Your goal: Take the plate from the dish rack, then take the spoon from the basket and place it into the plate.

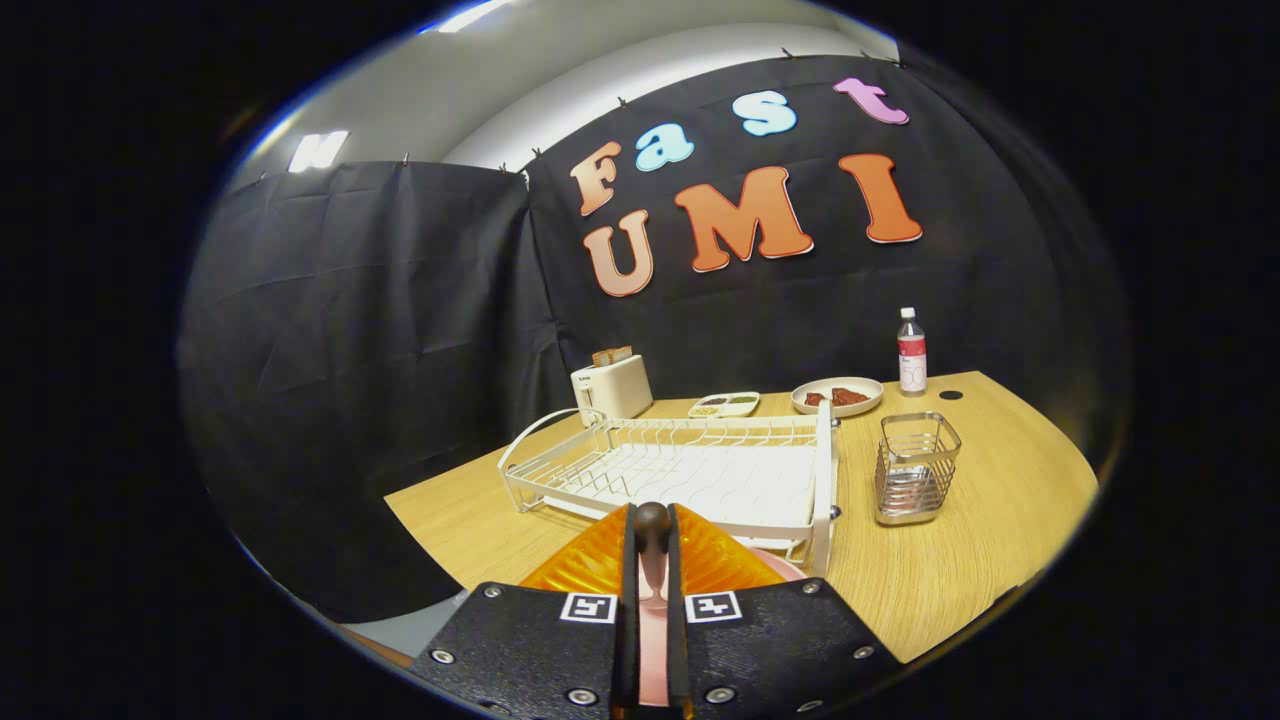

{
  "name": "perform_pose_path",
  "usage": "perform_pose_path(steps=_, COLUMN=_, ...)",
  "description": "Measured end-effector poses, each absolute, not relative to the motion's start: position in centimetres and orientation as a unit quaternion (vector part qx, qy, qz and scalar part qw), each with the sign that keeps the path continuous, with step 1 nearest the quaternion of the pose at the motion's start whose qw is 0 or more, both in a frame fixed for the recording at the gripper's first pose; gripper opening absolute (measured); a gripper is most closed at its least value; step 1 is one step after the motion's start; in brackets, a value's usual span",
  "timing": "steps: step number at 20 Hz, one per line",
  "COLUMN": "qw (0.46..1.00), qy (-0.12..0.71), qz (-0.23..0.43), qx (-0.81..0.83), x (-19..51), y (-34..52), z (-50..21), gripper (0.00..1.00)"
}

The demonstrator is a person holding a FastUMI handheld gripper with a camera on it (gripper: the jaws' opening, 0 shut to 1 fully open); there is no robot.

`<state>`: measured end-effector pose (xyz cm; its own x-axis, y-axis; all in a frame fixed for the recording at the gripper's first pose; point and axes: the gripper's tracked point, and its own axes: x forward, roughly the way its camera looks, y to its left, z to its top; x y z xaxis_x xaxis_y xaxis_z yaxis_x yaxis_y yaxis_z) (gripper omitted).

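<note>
The gripper [653, 560] is almost closed. Its two fingers stand very near each other, with just a thin gap, and in that gap sits a spoon [652, 545]. The spoon's dark round end pokes up past the fingertips, and its pale pink stem runs down between the fingers. Both fingers seem to press on the stem, so the gripper is holding the spoon tight.

Right under the fingers lies a plate [715, 560]. It is orange with little ridges, and a pink rim peeks out beside it. The plate rests on the desk [990, 530], just in front of the dish rack [690, 470]. It is off the rack already, so that part of the job looks done.

The dish rack is white wire and has nothing standing in its slots. Its place near the plate makes sense, because the plate only had a short way to go.

The basket [915, 470] is a shiny metal one, beside the rack. I can't see any spoon in it. I think the spoon in the gripper came from there.

The spoon is held over the plate so it can drop in. I think the next thing is to lower it a bit and open the fingers slowly. If they open too high, the spoon could bounce out.

Far back are a toaster [612, 385], a bottle [911, 352] and two dishes of food [838, 395].
</note>
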<state>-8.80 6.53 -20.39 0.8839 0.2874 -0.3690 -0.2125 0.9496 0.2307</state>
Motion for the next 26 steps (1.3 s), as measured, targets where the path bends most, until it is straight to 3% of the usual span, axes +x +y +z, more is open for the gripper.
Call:
perform_pose_path(steps=8, qw=0.956, qy=0.25, qz=0.115, qx=0.107, x=-12.0, y=4.9, z=-23.5, gripper=0.18)
perform_pose_path(steps=13, qw=0.963, qy=0.221, qz=0.095, qx=0.123, x=-11.0, y=4.2, z=-21.6, gripper=0.25)
perform_pose_path(steps=26, qw=0.991, qy=0.115, qz=0.055, qx=0.034, x=-6.4, y=3.4, z=-13.6, gripper=0.8)
